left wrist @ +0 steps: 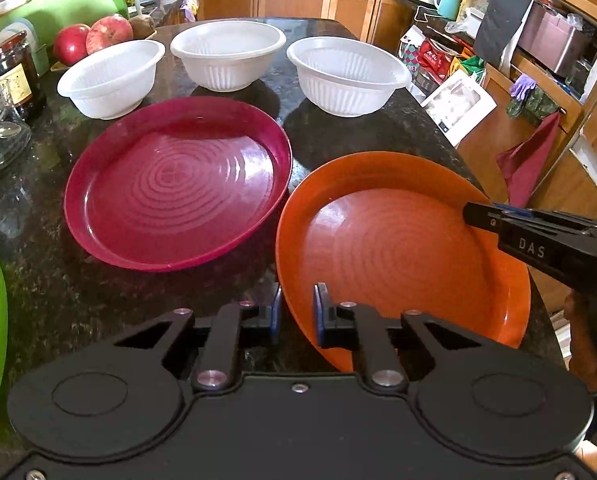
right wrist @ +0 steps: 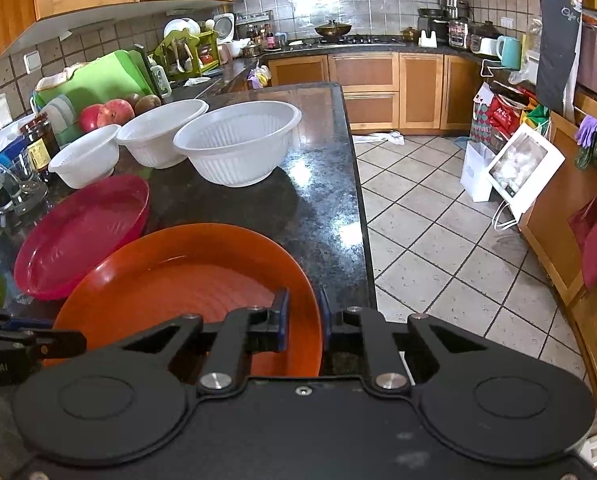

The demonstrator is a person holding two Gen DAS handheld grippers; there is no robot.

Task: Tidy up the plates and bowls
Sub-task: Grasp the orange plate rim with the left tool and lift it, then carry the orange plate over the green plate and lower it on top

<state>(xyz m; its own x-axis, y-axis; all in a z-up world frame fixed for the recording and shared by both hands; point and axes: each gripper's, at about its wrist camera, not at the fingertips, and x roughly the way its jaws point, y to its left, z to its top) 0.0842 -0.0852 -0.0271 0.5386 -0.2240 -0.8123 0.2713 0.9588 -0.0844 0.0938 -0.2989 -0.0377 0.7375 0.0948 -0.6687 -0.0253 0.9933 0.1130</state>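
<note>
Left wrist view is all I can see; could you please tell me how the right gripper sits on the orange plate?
Observer: The right gripper straddles the orange plate at its rim, one finger inside and one outside. I cannot tell whether it pinches.
Operator: Thank you. What lies just beyond that rim?
Observer: A strip of counter, then its edge, with the tiled floor below.

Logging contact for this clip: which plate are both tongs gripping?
The orange plate, its rim between the left tongs and right tongs; the crimson plate lies untouched.
</note>
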